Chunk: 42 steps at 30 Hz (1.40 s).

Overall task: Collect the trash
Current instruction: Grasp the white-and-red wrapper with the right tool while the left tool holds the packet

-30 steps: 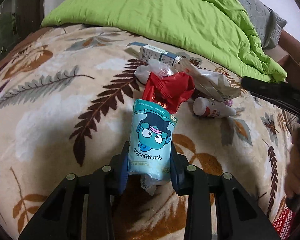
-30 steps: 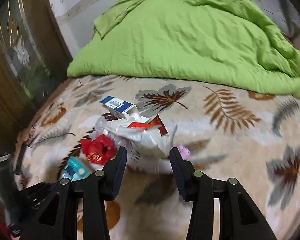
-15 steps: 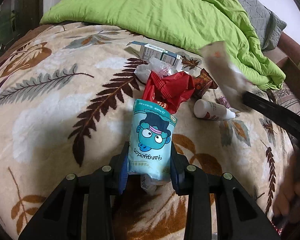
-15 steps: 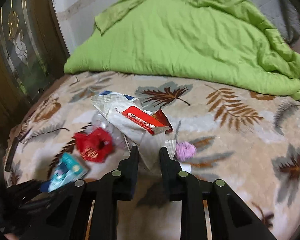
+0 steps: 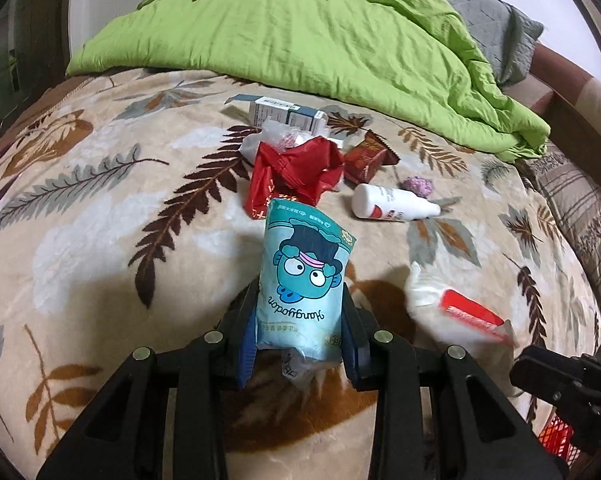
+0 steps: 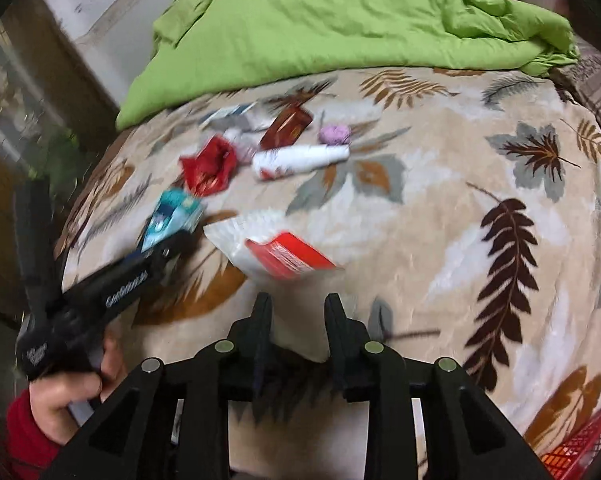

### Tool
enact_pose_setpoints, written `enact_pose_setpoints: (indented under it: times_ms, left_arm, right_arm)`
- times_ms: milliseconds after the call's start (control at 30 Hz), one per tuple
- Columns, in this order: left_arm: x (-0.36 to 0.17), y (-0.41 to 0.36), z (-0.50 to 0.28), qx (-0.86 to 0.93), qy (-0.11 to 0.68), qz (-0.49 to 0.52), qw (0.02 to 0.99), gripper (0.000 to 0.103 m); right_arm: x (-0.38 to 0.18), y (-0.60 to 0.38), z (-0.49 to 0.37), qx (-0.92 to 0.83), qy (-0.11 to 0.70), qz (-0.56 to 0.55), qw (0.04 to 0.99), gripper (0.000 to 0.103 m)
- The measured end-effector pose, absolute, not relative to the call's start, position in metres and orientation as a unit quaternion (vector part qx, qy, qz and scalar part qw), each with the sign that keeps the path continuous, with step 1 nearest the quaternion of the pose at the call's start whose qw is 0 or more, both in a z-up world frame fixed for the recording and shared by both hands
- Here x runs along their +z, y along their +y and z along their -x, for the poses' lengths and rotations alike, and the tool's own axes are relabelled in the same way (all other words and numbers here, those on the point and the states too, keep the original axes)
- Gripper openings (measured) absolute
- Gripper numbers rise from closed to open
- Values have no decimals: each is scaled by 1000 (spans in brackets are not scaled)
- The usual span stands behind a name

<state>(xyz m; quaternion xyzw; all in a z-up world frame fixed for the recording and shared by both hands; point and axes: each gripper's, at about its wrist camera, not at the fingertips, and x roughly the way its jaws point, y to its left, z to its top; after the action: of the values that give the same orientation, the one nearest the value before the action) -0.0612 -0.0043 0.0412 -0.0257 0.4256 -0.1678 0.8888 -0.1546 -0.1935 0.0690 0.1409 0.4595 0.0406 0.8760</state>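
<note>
Since the earlier frame, we see that the white plastic wrapper with a red label [image 6: 278, 254] has left the trash pile and now lies loose on the beige leaf-patterned blanket [image 6: 440, 208], nearer the cameras than the pile. The right gripper [image 6: 296, 304] has swung away from the pile. Its jaws have just been opening, they stand apart, and nothing is between them; the wrapper lies just ahead of the tips.

The left gripper [image 5: 300, 320] is clamped on a teal cartoon-printed tissue pack [image 5: 304, 280], which stands upright between the jaws. A hand [image 6: 72, 396] with a red sleeve grips that tool's handle.

Relative to the crumpled red plastic bag [image 5: 296, 172] at the pile's centre:
- beyond it, a white and blue cardboard box [image 5: 284, 114];
- to its right, touching, a dark red foil packet [image 5: 366, 158];
- right of it and nearer us, a white plastic bottle lying on its side [image 5: 392, 204];
- beside the bottle, a small purple crumpled ball [image 5: 418, 186].

A bright green quilt [image 5: 320, 40] covers the bed's far end. A red mesh basket [image 6: 580, 440] shows at the lower right corner of the right view.
</note>
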Motion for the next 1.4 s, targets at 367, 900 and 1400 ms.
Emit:
enact_pose_setpoints:
  times_ms: [367,900,1400]
  left_arm:
    - [55,13,92,-177,429,40,885,34]
    - [50,3,105,-167,419,19,892,34]
    - [64,-6,130,-129,360,-41,923,34]
  right_arm:
    - [66,-198,125,118,438,-75,888,59]
    - [57,-204,128,46,458,-102,882,40]
    - [90,-206,201,-17,336,-139,932,40]
